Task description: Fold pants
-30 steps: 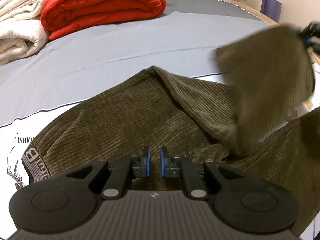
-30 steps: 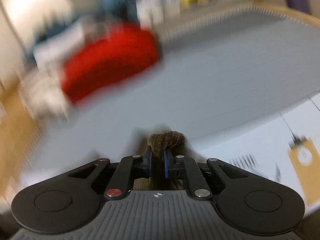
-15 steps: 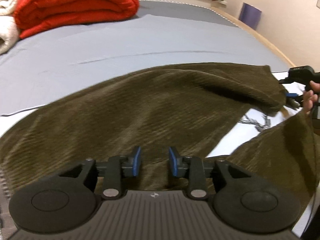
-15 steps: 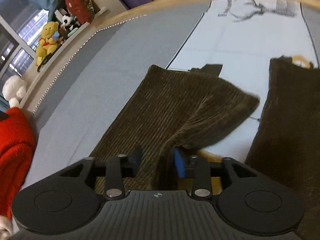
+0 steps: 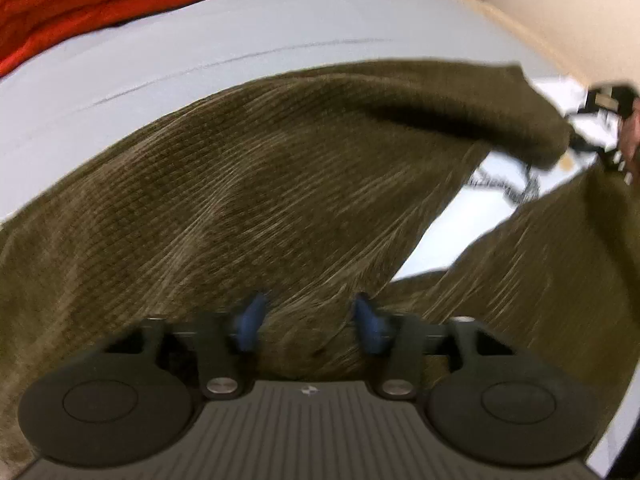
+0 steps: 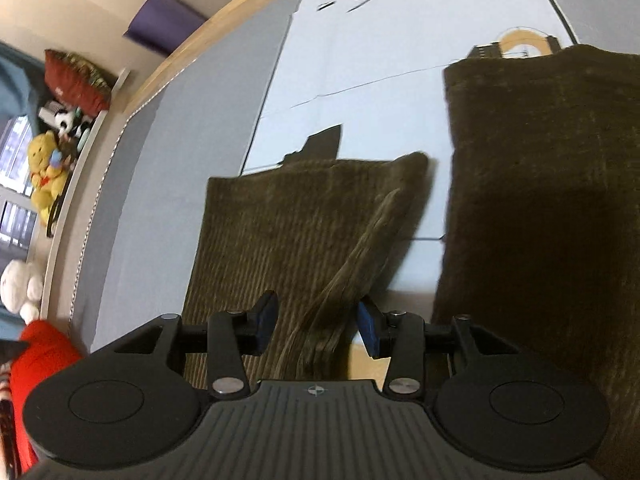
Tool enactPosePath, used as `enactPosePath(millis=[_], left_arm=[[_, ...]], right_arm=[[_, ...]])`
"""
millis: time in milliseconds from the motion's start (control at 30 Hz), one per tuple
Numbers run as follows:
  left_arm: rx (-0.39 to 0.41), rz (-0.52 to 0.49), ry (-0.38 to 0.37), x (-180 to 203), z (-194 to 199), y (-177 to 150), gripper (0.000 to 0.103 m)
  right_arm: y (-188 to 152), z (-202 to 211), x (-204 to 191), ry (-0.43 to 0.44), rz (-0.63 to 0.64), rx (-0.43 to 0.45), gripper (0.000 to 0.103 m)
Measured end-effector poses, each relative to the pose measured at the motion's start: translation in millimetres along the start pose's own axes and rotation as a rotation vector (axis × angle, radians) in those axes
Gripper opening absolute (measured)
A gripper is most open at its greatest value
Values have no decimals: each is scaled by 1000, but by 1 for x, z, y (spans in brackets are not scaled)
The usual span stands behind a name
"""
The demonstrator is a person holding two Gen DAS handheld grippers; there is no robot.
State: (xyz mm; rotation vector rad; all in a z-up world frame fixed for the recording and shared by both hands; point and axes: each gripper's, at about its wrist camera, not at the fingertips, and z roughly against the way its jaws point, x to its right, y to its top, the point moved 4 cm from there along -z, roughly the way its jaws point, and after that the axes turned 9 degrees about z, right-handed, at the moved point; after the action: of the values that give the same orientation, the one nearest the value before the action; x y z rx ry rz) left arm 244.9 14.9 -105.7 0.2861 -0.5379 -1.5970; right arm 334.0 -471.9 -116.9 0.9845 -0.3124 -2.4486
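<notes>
Pants (image 5: 280,184), olive corduroy, lie spread on the bed (image 5: 200,52), across the grey sheet and a white printed cloth (image 6: 360,60). In my right view the two legs lie apart with a strip of white between them; the left leg (image 6: 288,232) has a raised ridge of fabric running along its right edge, and the right leg (image 6: 540,200) lies flat and dark.

My left tool (image 5: 308,316) has its blue pads spread wide, with bunched cord sitting between them and nothing pinched. My right tool (image 6: 316,320) is the same: pads wide, the ridge of the left leg passing between them, no grip.

Risks as I judge them:
- Both tools are loose, so nothing is held. If I lift now, the cloth stays put or slides off one pad.
- If I close on that ridge, I likely catch a single layer or a stray pleat. Then the leg twists when carried over, and the fold goes skewed.
- The gap between the legs means the hems won't line up unless I pull evenly.
- Corduroy drags on the sheet, so a one-sided pull could rumple the white cloth under it.
- The left view is blurred, so I can't tell how deep the fabric sits in that tool.

The red duvet (image 5: 100,0) at far left is well clear.
</notes>
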Motion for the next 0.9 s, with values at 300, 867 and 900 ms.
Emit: enactPosePath(millis=[300, 867, 900], left_arm=[[-14, 105, 120, -43, 18, 10, 11], [-30, -28, -171, -26, 35, -1, 47], [-7, 6, -207, -32, 41, 3, 47]], right_arm=[[8, -8, 12, -10, -15, -2, 48], [33, -5, 17, -358, 233, 183, 21], [33, -1, 17, -351, 216, 200, 22]])
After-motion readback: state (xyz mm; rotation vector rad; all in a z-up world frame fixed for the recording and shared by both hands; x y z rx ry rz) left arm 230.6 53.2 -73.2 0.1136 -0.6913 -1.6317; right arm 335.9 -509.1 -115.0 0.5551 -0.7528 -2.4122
